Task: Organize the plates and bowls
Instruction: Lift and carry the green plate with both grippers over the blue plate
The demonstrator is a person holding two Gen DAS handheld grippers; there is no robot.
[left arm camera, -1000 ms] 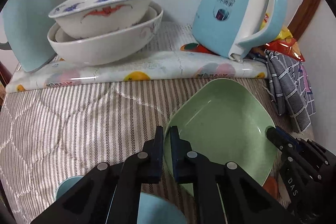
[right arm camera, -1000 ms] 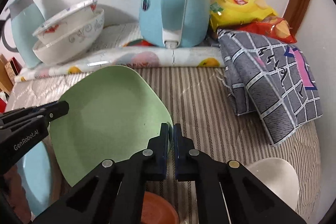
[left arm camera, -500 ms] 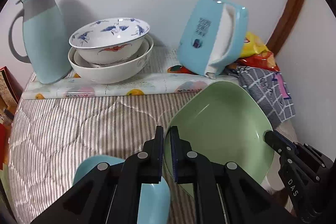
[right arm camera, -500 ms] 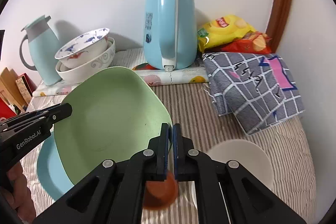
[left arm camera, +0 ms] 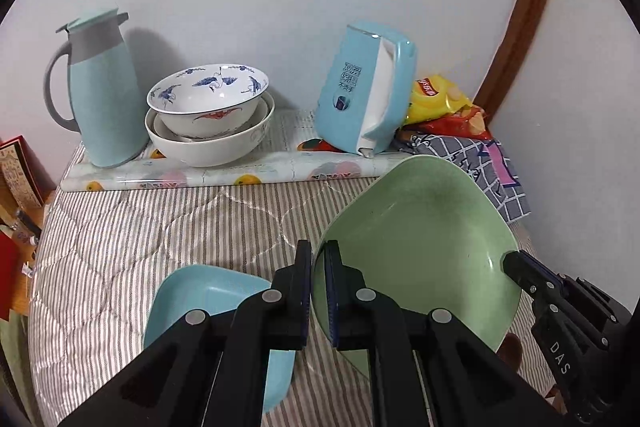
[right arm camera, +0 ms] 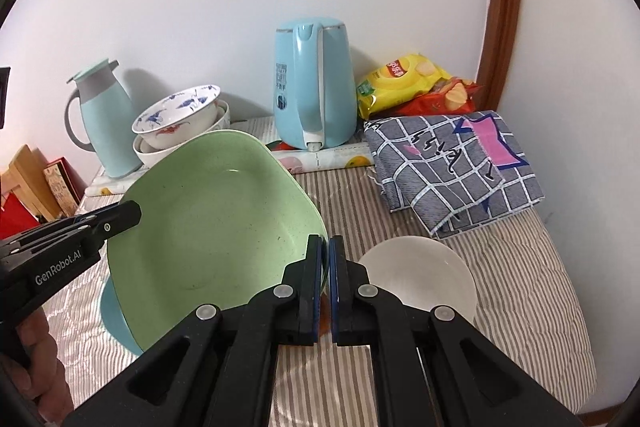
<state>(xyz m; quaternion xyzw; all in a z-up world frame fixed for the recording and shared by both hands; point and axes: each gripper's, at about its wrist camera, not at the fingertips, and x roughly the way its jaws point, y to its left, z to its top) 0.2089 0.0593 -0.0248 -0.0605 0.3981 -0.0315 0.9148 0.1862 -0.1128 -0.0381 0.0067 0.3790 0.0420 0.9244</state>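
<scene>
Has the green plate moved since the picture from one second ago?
Yes. The green plate, clamped by both hand-held grippers, has risen off the striped cover. The blue plate under it now shows, and the stacked bowls look farther away.

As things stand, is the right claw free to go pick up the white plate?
Probably not: the right claw is shut on the green bowl rim, shared with the left claw. The white plate lies unobstructed.

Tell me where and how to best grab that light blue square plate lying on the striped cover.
Grip the blue plate by its raised rim, on the near or left edge. The rim lifts off the striped cover, so one finger can slip under it. The green plate, pinched by the left gripper and right gripper, hangs over its right side.
</scene>
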